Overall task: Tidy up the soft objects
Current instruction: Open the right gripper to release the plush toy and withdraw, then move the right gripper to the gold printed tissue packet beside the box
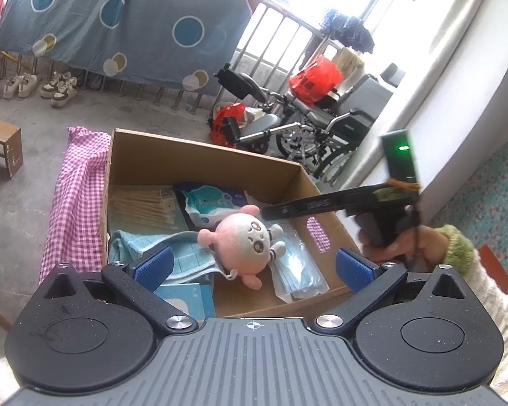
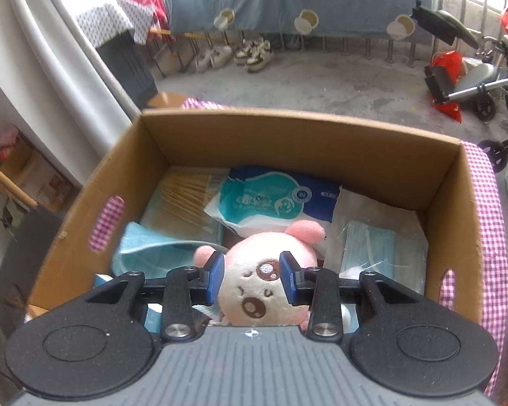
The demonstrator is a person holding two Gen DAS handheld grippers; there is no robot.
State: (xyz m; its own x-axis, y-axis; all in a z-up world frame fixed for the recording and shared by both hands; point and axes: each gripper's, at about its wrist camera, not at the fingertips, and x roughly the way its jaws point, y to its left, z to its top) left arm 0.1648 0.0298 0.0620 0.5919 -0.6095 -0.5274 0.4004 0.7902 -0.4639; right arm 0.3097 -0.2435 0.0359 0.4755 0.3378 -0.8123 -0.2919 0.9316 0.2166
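Right gripper point(image 2: 252, 279): blue pads flank the head of the pink plush toy point(image 2: 264, 284), one at each side of its face; whether the pads press on it cannot be told. From the left wrist view, the right gripper point(image 1: 271, 211) reaches in over the box's right wall, its dark fingertips just beside the toy's ear, held by a hand point(image 1: 396, 243) in a green-cuffed sleeve.

Left gripper point(image 1: 252, 264): jaws spread wide, nothing between them, hovering above the near end of the box.

Toy: round pink body, cream face with brown embroidered eyes and open mouth, small pink ears and limbs. It lies inside the cardboard box point(image 2: 315, 135), toward the near-middle, on top of other contents.

Box contents: light blue towel point(image 2: 145, 247) at left, partly under the toy; packet of wooden sticks point(image 2: 186, 196) at far left; teal-and-white wipes pack point(image 2: 271, 199) at far middle; bagged blue face masks point(image 2: 369, 247) at right.

Box sits on pink gingham cloth point(image 1: 78, 196), visible through the handle cut-outs.

Beyond: concrete floor, wheelchair point(image 1: 304, 118), shoes point(image 1: 40, 86), patterned blue sheet point(image 1: 118, 17) hung on railing.
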